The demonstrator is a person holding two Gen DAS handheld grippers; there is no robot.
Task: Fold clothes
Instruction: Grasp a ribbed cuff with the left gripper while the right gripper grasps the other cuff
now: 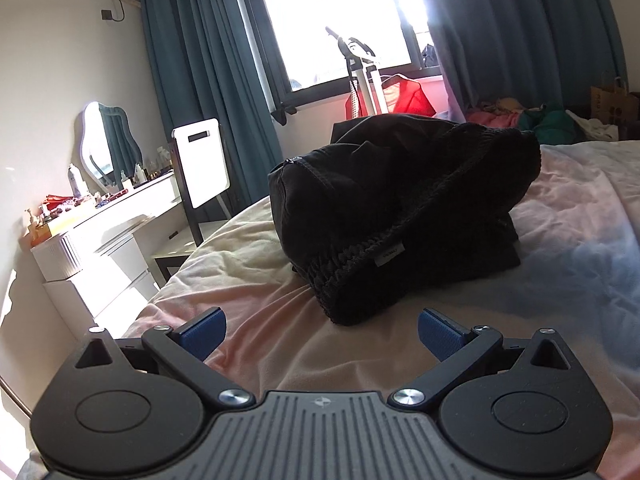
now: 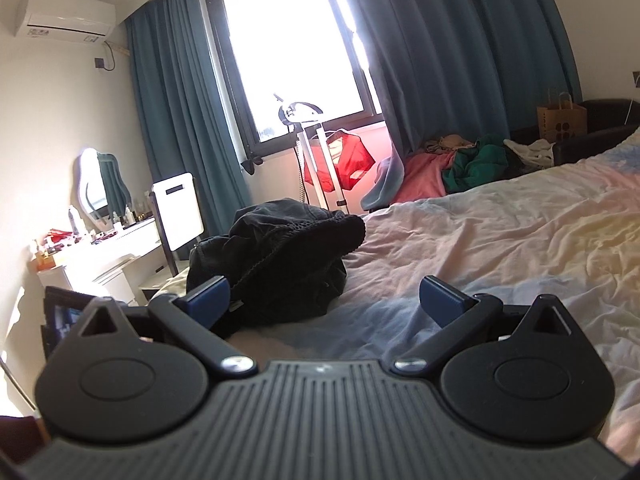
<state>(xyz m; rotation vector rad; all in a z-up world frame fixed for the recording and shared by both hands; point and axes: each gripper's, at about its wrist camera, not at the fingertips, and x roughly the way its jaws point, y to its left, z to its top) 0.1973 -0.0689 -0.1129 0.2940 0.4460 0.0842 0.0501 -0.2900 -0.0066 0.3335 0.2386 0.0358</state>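
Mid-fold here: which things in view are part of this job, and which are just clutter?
Job: black garment bunched on the bed; left gripper and right gripper, both open and empty.

Lying about: clothes pile, red garment, paper bag, dresser items.

Black garment (image 1: 400,208), folded in bunched heap, lying on bed's left side.

A home bedroom is showing here: a bed (image 2: 500,232) with rumpled pastel sheets is filling the near right, teal curtains (image 2: 176,120) are hanging beside a bright far window (image 2: 288,60), and a cluttered dressing table (image 1: 120,216) with mirror (image 1: 96,140) is standing left.
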